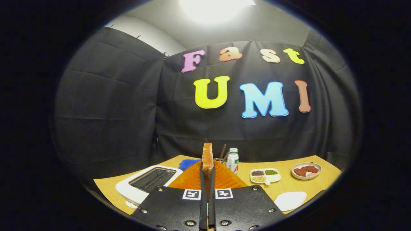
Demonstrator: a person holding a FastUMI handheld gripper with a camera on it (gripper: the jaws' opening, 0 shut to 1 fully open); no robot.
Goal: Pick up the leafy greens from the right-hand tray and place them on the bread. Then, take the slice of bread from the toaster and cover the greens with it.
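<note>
Black cloth hangs as the booth's wall behind a pale wooden surface (289, 186), with a bright ceiling light glaring above. From my seat, the tongs (207, 175) are drawn narrow, both fingers pressed on a toasted slice of bread (207, 157) that stands upright on its edge between them, its top rising above the fingertips.

Just left of the fingers sits the white toaster (146, 183), its dark slots facing up. Right behind the held bread lies an orange ribbed mat (224, 179), and a blue cloth (188, 163) peeks out at its far left. Beyond the bread, slightly right, stands a white bottle (232, 160) with a green cap; it carries a red mark on its label, but the print is too small for me to read. A couple of dark sticks (222, 151) lean beside it.

Further right is a small white divided tray (265, 176) holding dark, green and yellowish grains, and past it a round bowl (306, 170) with reddish pieces. Near the right finger plate lies an empty white dish (290, 200). Each finger plate bears a square black-and-white marker (191, 194).

I cannot make out the leafy greens or the lower bread here.
</note>
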